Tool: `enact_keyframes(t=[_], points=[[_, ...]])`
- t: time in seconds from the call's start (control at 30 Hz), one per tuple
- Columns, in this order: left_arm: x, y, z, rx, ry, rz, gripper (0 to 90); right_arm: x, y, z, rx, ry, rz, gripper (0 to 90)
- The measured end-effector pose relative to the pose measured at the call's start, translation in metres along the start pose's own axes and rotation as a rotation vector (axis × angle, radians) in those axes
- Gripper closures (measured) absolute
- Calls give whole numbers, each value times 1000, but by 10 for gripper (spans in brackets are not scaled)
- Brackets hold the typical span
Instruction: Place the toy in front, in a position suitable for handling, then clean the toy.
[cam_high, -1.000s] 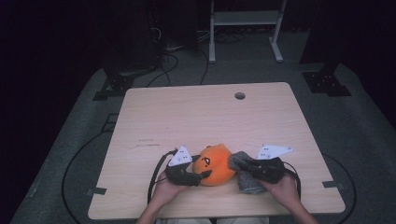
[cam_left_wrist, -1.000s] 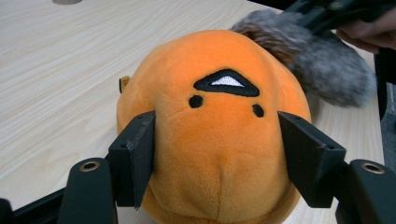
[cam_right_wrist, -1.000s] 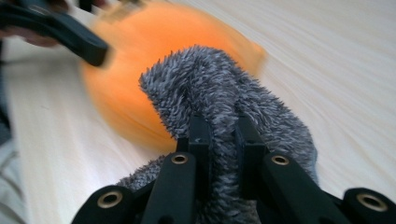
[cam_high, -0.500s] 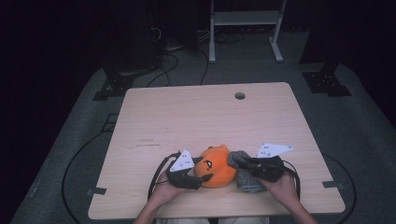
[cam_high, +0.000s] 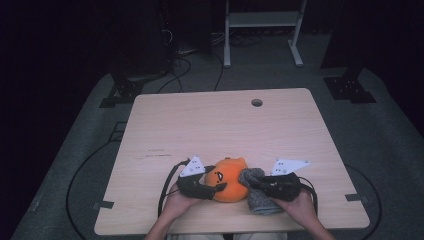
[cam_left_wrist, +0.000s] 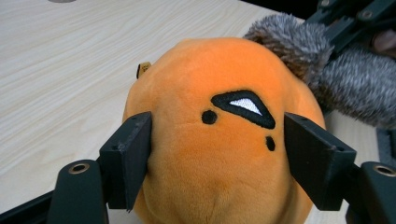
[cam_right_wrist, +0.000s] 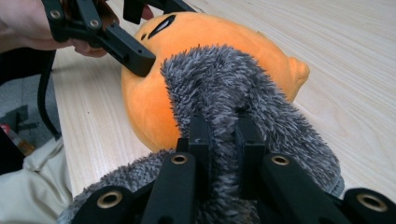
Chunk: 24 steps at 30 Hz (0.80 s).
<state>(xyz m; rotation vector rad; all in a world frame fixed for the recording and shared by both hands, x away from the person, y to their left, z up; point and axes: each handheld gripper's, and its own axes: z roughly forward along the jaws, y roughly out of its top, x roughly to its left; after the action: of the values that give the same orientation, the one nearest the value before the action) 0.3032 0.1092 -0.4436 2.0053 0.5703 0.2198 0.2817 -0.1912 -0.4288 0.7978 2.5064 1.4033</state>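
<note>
1. My left gripper (cam_left_wrist: 217, 154) has its two black jaws set about the round orange plush toy with a stitched black-and-white face (cam_left_wrist: 219, 140). The jaws have just been opening: the left pad lies against the toy's side, and the other stands at its edge, so I do not read a firm squeeze.
2. My right gripper (cam_right_wrist: 223, 140) is pinched nearly closed on a fold of the fuzzy grey sock-like cloth (cam_right_wrist: 233, 93), pile bulging on either side of the pads.
3. That grey cloth is draped against the orange toy's side, touching it; the left gripper's jaw shows just beside it in the right gripper view.
4. From the high view, the toy (cam_high: 229, 179) sits between both grippers near the front edge of the pale wooden table (cam_high: 220, 125), with the grey cloth (cam_high: 256, 192) on its right.
</note>
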Motion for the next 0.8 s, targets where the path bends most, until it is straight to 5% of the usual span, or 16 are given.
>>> enact_keyframes(t=[0.23,0.3,0.43,0.67,0.73,0.8], points=[[2,-2,-1,4,-14,9,298,3,7,-3,-47,-10,-27,796],[-1,-1,0,13,-17,54,308,4,12,-3,-78,-16,-34,795],[-3,-1,0,21,-16,78,320,5,13,4,-48,-31,-52,795],[-1,-2,-1,24,-36,98,345,-11,1,1,-15,-49,20,795],[-1,-2,-1,24,-38,89,342,-12,0,1,-13,-47,23,796],[1,3,-2,17,-42,0,259,-11,-1,1,-12,-47,27,796]])
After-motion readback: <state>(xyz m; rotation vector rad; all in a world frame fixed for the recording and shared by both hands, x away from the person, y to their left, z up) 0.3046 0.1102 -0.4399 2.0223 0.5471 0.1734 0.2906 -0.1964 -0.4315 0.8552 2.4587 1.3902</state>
